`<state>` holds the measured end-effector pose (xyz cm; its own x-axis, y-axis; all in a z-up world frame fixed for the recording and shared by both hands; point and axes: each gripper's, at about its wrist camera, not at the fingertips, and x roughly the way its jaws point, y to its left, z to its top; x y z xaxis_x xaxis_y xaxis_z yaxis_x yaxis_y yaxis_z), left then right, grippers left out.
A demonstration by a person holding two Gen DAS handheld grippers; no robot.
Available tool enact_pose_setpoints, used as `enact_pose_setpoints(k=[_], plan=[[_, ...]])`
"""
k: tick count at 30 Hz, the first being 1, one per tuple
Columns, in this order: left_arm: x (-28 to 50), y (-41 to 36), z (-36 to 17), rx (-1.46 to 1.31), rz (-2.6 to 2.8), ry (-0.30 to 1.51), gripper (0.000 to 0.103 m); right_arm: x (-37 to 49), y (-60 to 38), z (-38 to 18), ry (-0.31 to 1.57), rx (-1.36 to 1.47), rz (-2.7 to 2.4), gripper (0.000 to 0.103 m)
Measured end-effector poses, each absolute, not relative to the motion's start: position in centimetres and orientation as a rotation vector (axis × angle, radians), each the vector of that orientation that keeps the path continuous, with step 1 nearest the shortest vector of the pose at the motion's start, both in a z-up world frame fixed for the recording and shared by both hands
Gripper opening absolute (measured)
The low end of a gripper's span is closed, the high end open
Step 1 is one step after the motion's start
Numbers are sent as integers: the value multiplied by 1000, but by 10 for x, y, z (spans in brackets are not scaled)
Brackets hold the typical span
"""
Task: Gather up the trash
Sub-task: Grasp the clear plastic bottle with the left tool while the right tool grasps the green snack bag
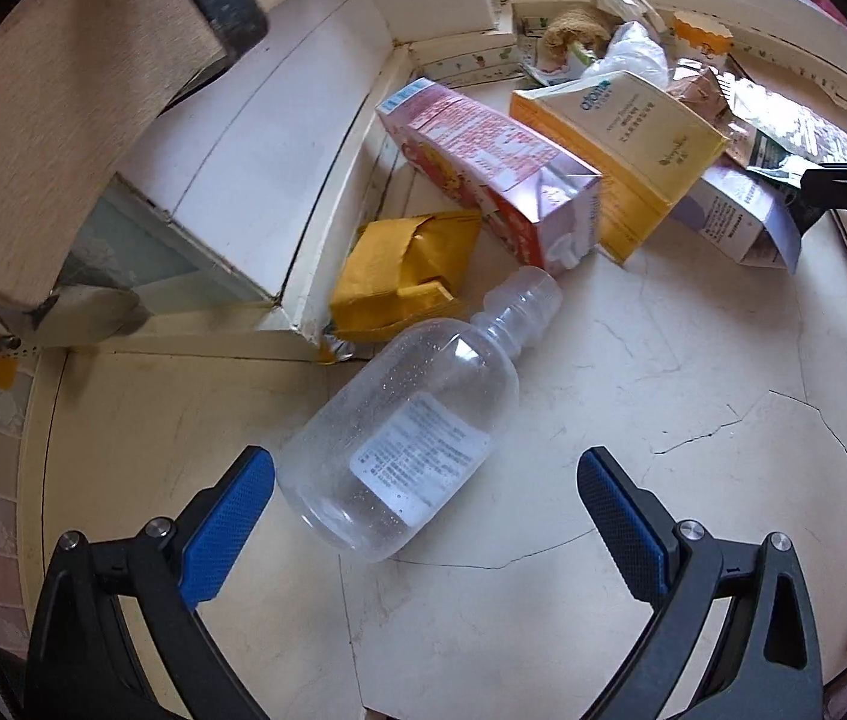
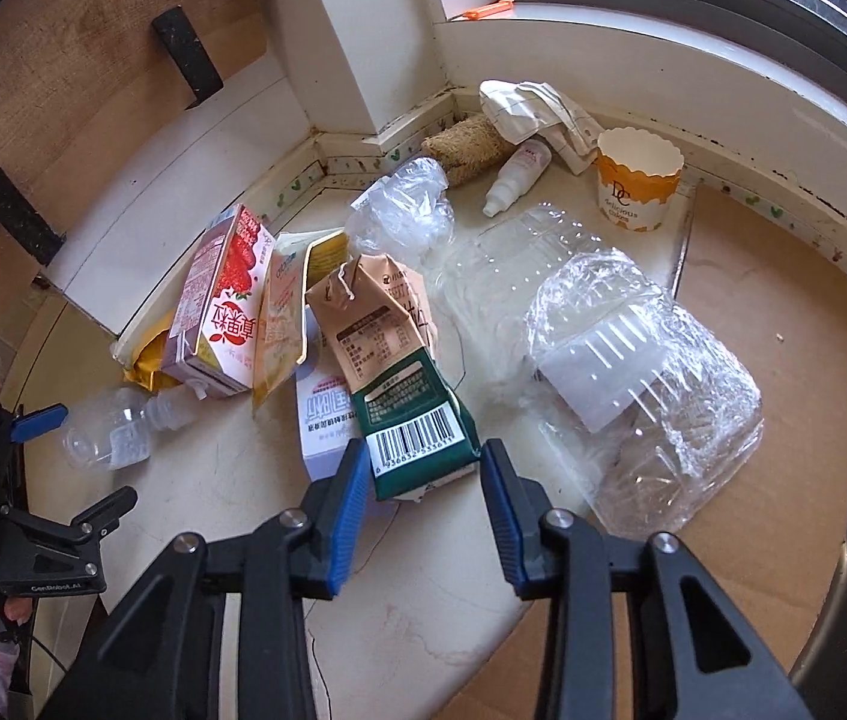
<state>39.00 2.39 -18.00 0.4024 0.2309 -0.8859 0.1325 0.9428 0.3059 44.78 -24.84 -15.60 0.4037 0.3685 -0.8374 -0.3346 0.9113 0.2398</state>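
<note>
1. Right gripper (image 2: 420, 468): jaws narrowed around green-and-tan carton (image 2: 399, 372); pad contact unclear, grip cannot be told.
2. Left gripper (image 1: 426, 486): jaws spread wide, flanking clear bottle (image 1: 417, 426) lying on cracked floor (image 1: 693, 396).
3. Pink carton (image 1: 483, 162), yellow box (image 1: 615, 144) piled beyond bottle.

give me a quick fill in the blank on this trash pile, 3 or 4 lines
1. The clear plastic bottle lies on its ____ on the floor.
2. The bottle has no ____ on its neck.
3. The bottom end of the brown and green carton sits between the fingers of the ____ gripper.
4. The paper cup with an orange band stands ____ near the wall.

Missing words: side; cap; right; upright
</note>
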Motion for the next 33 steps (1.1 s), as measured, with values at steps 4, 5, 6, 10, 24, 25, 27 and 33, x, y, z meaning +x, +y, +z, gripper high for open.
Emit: enact_pose_setpoints(k=[4,5,6,10,24,25,27,33], plan=[[396,12,-184,430,15,1184,100,436,-257,-153,1086,95,498,23],[398,9,-185,445,2,1191,100,434,-259,-152,1097,115,519,17],[400,7,-186,464,-9,1197,100,434,-261,-151,1112,129,531,15],[412,-3,-191,555,-40,1209,100,432,-266,-152,1141,133,537,13],[443,-25,-211,625,-139,1296,77,437,-255,-138,1028,22,492,41],[444,-25,-212,611,-144,1308,74,438,-256,-137,1020,11,487,43],[448,-24,-212,559,-162,1333,64,440,-256,-138,1009,-19,474,46],[453,-24,-208,440,-204,1357,64,458,-251,-163,1044,-25,514,46]])
